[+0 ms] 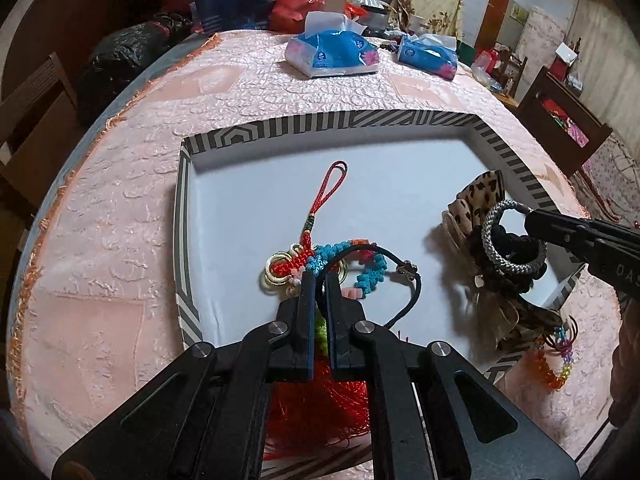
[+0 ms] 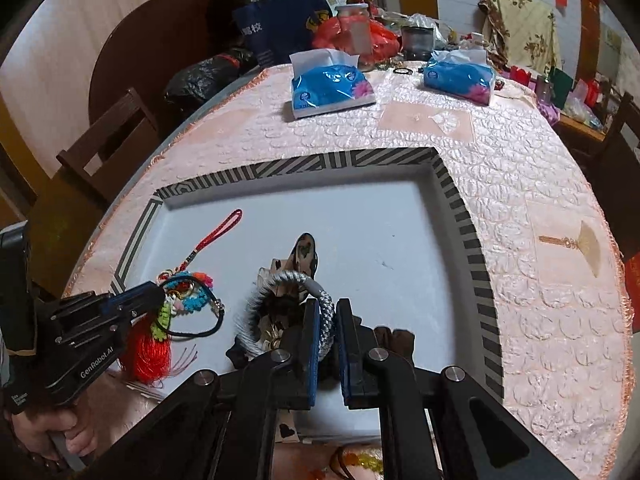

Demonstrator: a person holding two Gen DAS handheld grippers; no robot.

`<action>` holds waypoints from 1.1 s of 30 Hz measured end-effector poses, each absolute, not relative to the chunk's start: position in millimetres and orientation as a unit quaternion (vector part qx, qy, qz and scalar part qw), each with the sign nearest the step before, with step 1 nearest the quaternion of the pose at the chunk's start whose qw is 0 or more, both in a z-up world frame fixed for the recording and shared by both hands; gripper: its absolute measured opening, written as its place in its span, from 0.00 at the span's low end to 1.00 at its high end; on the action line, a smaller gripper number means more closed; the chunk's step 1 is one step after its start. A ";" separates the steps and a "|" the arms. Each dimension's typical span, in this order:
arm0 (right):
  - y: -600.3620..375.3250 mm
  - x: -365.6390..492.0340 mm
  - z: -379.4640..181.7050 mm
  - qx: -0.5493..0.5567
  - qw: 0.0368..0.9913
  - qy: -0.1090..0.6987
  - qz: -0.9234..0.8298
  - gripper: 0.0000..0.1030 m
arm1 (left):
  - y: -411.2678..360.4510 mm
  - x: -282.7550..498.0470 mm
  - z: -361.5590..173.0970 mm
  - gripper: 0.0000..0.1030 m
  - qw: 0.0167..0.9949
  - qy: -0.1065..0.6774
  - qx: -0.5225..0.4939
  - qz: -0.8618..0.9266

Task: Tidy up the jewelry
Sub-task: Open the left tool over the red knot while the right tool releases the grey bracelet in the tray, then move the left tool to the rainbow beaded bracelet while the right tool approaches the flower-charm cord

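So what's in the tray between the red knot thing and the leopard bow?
Mostly bare white tray floor, seen in both views. Only the black cord loop pinched by the left gripper reaches into it.

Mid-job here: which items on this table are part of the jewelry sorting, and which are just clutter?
Job items:
tray
red knot tassel
black cord bracelet, in left gripper
grey braided bracelet, in right gripper
leopard bow
beaded bracelet

Clutter:
tissue packs
blue bag
jar
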State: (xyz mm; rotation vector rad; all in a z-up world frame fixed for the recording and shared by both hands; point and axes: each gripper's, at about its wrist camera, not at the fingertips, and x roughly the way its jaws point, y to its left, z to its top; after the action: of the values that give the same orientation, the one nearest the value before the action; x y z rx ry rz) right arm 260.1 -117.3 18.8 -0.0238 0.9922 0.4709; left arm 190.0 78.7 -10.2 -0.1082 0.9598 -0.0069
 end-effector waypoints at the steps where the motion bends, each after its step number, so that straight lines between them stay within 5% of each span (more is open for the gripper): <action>1: -117.4 259.6 19.2 -0.010 0.853 0.472 0.224 0.07 | 79.0 189.9 -10.3 0.12 0.885 0.463 -0.052 -0.002; 5: -116.5 256.9 24.6 -0.008 0.852 0.470 0.230 0.12 | 81.7 187.4 -7.4 0.36 0.887 0.459 -0.060 0.001; 9: -124.1 250.4 36.6 -0.008 0.859 0.457 0.228 0.23 | 82.6 184.7 -1.3 0.36 0.888 0.456 -0.061 0.006; 20: -186.7 216.6 63.5 -0.024 0.874 0.436 0.212 0.23 | 46.8 147.7 29.4 0.36 0.902 0.428 -0.048 -0.038; 33: -245.4 185.6 10.3 0.006 0.855 0.490 0.173 0.23 | -54.3 103.6 9.4 0.36 0.875 0.461 -0.020 -0.146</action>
State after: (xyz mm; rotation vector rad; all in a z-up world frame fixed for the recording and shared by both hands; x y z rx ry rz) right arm 185.6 -245.4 10.3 0.0117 1.0298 0.3628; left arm 103.6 -54.3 9.4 -0.0414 0.9632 -0.3052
